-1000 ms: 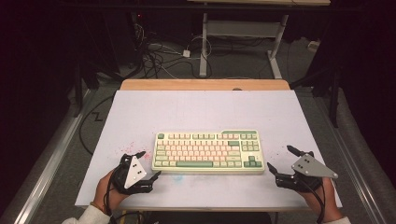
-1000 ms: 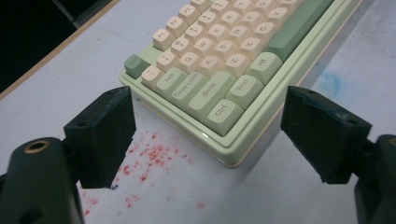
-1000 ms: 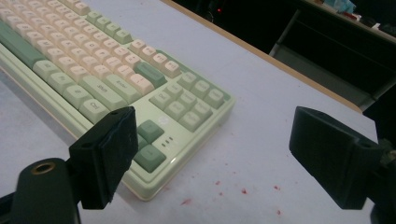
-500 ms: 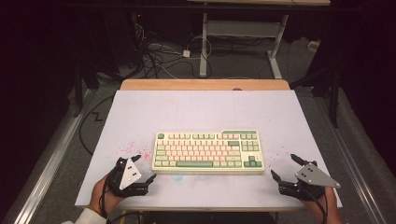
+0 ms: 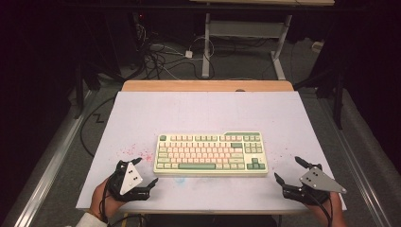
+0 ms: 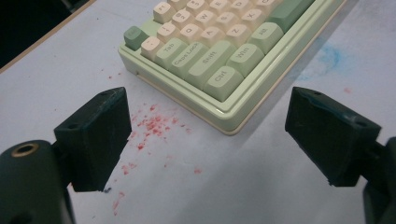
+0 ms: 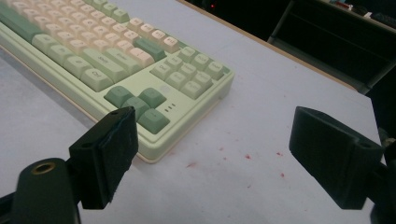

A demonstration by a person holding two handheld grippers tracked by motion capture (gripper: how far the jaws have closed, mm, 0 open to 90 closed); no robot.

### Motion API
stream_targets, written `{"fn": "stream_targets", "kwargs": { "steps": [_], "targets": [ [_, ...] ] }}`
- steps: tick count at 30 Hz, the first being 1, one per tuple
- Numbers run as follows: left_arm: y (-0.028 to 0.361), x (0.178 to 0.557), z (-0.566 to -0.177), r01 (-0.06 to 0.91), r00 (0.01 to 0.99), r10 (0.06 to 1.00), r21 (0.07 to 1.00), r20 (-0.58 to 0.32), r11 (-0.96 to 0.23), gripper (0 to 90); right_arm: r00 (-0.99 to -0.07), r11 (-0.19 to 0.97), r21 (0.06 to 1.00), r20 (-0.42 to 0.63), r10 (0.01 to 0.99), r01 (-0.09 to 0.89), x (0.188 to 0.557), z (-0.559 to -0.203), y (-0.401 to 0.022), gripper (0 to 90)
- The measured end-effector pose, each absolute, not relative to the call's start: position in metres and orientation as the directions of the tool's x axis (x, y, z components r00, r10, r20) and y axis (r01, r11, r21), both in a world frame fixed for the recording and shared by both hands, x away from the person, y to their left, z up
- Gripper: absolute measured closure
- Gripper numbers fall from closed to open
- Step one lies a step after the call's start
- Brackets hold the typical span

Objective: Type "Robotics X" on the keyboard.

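Reading the legends in the left gripper view, the nearest keys of the keyboard (image 6: 224, 51) say Ctrl, Win, Alt, Shift, Caps Lock and Tab; no brand mark can be made out on its pale green case. In the high view the keyboard (image 5: 211, 153) lies flat near the middle of the white table (image 5: 203, 111), its long side parallel to the near edge, with cream keys and darker green accent keys. The left gripper (image 5: 144, 173) rests near the table's near left corner, just off the keyboard's near left corner, jaws spread wide and holding nothing. The right gripper (image 5: 288, 170) sits near the near right corner, jaws likewise wide apart and empty; its own view looks across the arrow keys (image 7: 135, 105). Red specks (image 6: 152, 128) stain the tabletop left of the keyboard, and a faint blue smear (image 6: 327, 53) shows by its front edge. Beyond the table, cables (image 5: 158, 54) lie on the dark floor beside a desk frame (image 5: 246, 33).
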State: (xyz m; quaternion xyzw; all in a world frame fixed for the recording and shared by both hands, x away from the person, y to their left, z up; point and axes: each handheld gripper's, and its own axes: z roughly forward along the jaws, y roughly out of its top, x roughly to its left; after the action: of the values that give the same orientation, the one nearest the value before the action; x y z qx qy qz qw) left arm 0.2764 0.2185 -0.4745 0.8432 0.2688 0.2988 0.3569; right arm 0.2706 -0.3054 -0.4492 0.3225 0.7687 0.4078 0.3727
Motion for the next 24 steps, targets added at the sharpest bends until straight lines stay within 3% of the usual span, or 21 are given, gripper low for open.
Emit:
{"fn": "stream_targets", "kwargs": {
  "steps": [24],
  "targets": [
    [0.2165,0.2792,-0.4746,0.242,0.679,0.666,0.764,0.307,-0.599,14.0,-0.526,0.479,0.858,-0.324,0.786,0.188,0.2727,-0.4523,-0.3028,15.9]
  ]
}}
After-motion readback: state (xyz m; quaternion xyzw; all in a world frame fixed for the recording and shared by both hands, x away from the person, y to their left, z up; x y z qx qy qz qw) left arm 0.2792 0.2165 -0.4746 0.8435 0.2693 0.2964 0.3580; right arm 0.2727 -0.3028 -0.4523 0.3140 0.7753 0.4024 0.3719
